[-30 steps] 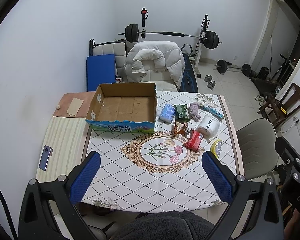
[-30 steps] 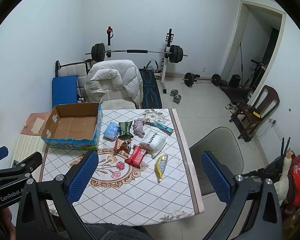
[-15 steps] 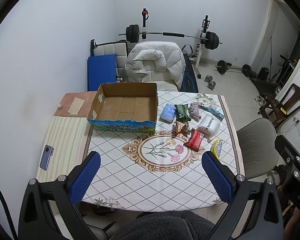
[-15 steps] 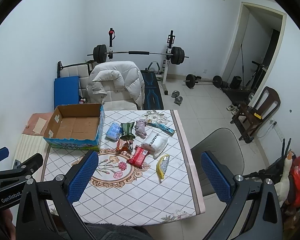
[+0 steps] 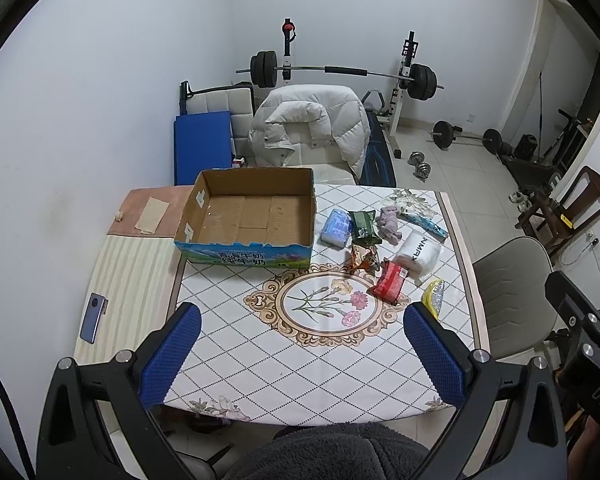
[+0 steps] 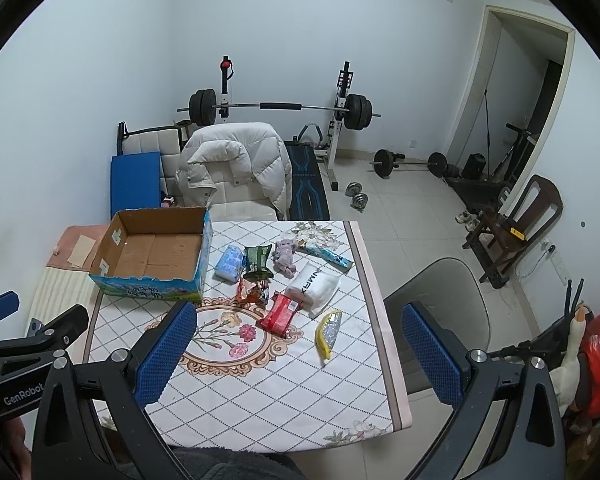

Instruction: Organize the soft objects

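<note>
An open empty cardboard box stands at the table's far left. To its right lie several soft packs: a blue pack, a green pack, a grey plush toy, a white pack, an orange snack bag, a red pack and a yellow pouch. My left gripper is open and empty, high above the table's near edge. My right gripper is open and empty, high above the near right side.
The table has a patterned cloth. A phone lies on a striped mat to its left. A chair with a white jacket stands behind, a grey chair to the right. Gym equipment fills the back.
Both views have shifted slightly; the table scene sits a little further right in each frame. No object on the table has moved. Both grippers stay open.
</note>
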Available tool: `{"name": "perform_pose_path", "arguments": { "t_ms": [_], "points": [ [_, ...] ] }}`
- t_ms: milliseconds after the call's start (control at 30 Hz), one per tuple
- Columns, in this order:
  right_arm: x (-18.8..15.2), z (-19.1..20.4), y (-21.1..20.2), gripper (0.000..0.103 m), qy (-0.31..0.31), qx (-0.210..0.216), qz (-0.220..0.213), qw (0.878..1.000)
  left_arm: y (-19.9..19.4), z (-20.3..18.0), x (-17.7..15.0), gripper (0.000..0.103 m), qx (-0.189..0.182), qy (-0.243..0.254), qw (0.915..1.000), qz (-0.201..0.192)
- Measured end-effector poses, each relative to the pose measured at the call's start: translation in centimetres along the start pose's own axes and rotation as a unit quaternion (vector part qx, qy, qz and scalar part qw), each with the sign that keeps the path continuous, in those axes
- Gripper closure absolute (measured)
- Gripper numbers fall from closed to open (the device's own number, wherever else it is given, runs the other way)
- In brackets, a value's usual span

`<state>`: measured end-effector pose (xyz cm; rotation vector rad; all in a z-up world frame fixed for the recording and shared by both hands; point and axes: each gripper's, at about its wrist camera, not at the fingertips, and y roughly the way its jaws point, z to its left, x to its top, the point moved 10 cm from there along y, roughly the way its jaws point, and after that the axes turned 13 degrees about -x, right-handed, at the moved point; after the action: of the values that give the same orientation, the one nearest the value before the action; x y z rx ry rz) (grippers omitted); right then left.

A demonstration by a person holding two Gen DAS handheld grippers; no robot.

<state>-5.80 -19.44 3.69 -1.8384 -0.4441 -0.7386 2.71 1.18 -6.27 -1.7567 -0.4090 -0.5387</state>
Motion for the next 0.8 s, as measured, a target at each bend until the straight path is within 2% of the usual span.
{"name": "perform_pose_path", "arguments": {
  "t_ms": [700, 800],
  "points": [
    [-0.5, 0.5, 0.4, 0.0, 0.003, 0.006, 0.005, 1.0, 1.0, 0.0, 0.0, 0.0, 0.0, 0.001, 1.0, 0.004],
    [-1.3, 0.3, 1.7, 0.0, 0.014, 0.015, 0.018, 1.0, 2.5, 0.2, 0.2, 0.0, 0.003, 0.007, 1.0, 0.003]
  ]
}}
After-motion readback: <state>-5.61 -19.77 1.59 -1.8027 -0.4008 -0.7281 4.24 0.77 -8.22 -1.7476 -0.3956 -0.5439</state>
